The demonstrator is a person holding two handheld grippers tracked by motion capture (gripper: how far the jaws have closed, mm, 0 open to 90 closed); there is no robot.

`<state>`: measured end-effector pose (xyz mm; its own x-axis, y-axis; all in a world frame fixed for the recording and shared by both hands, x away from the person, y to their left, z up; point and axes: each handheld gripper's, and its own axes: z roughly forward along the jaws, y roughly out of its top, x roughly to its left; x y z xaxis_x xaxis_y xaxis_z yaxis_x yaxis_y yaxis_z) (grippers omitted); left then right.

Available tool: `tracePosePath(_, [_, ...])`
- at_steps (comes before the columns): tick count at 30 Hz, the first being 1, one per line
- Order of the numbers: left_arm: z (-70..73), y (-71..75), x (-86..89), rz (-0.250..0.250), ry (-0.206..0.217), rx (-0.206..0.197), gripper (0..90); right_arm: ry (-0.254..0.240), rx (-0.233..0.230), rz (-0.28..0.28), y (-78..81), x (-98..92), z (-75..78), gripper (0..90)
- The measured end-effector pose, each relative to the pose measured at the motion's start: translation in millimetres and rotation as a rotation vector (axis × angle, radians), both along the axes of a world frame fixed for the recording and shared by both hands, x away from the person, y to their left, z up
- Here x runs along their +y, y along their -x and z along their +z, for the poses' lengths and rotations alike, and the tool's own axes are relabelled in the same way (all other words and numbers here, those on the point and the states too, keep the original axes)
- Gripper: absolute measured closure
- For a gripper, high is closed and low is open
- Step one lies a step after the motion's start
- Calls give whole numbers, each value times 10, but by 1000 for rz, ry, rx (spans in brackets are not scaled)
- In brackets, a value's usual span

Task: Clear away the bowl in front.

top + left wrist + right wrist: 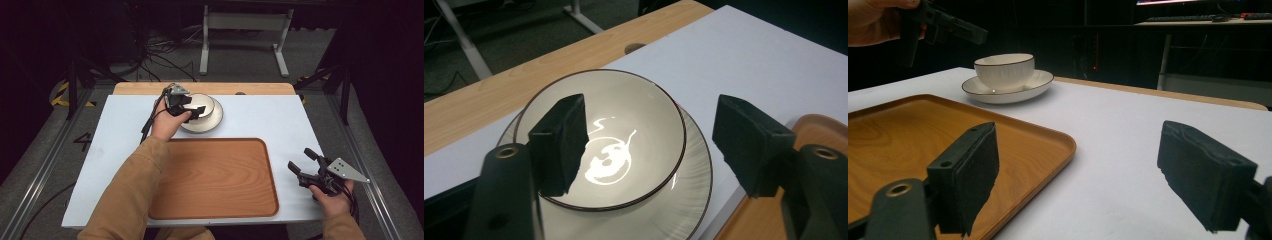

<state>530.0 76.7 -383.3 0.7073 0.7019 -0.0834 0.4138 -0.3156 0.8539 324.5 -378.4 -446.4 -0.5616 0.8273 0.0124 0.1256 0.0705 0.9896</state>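
We are working over a white table (260, 120) with a wooden tray (220, 175) lying near us and nothing blocking the bowl (624, 130), which is sitting on a plate (694, 170) beyond the tray. Our left gripper (186, 107) is hanging over the bowl — jaws apart, gripping nothing — one pad inside the rim, the other outside. Our right gripper (302, 161) is waiting open, empty, beside the tray.
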Motion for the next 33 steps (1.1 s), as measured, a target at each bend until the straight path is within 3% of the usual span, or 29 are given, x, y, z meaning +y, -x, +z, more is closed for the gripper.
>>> tracePosePath(12, [-135, -44, -116, -85, 6, 65, 430, -21, -3, 8, 18, -38, 2, 209])
tracePosePath(23, [-226, -88, -158, -106, -68, 134, 435, -37, 7, 31, 14, -38, -1, 238])
tracePosePath(24, [-244, -99, -167, -108, -93, 141, 436, -44, 10, 33, 11, -41, -4, 233])
tracePosePath(27, [-272, -110, -185, -105, -99, 145, 436, -48, 13, 32, 8, -45, -8, 232])
tracePosePath(28, [-298, -119, -199, -93, -125, 147, 437, -49, 14, 32, 8, -45, -8, 230])
tracePosePath(30, [-310, -125, -202, -90, -135, 141, 441, -50, 15, 32, 8, -44, -8, 227])
tracePosePath(33, [-343, -137, -219, -104, -148, 129, 498, -56, 23, 35, 4, -47, -15, 220])
